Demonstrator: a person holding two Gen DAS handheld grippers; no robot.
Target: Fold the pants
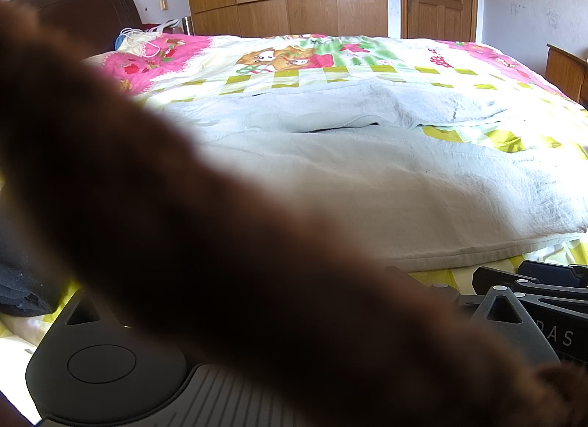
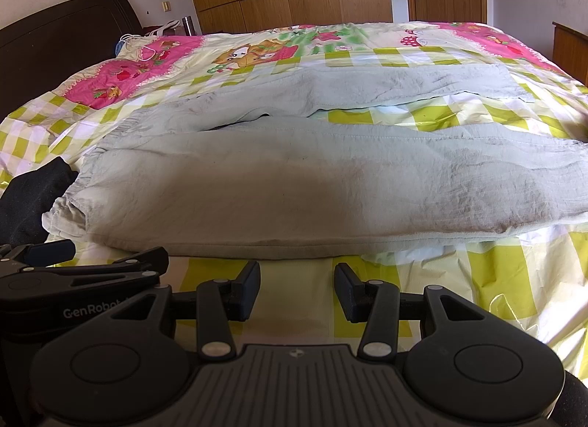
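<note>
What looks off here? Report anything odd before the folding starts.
A blurred brown shape, too close to identify, blocks most of the left wrist view and hides the left gripper's fingers. Otherwise, the pale green pants lie flat on the bedspread, and the right gripper is open, empty.

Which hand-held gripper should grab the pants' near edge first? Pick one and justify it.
Right. The right hand-held gripper is open, just short of the near edge of the pants, with a clear view. The left wrist view is largely covered by a dark blur.
</note>
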